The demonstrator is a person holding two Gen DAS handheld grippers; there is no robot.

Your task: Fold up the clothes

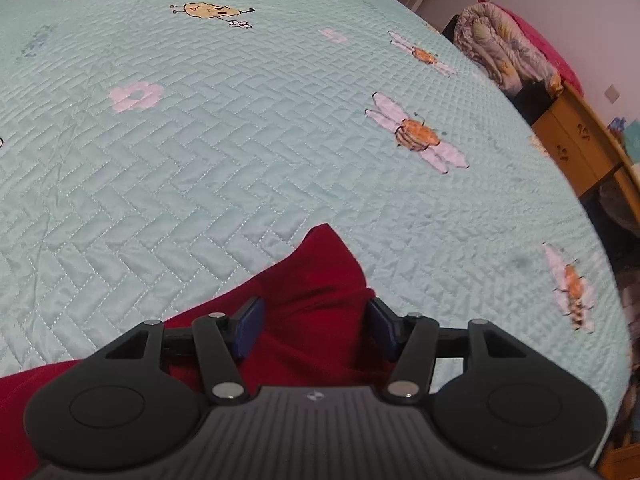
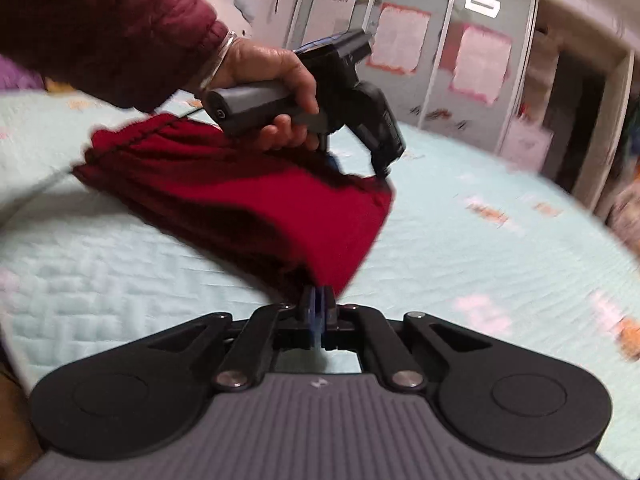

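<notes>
- While my right gripper (image 2: pixel 320 304) pinches the red garment's (image 2: pixel 256 204) corner above the quilted bedspread (image 2: pixel 460 248), I should lift evenly
- My left gripper (image 1: pixel 316 326) straddles the cloth, jaws wide; it should clamp before I pull taut

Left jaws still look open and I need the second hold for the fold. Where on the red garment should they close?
On the bunched ridge of the red garment already lying between the left gripper jaws. Close straight down from above: the fabric humps up there, clear of the quilted bedspread.
</notes>
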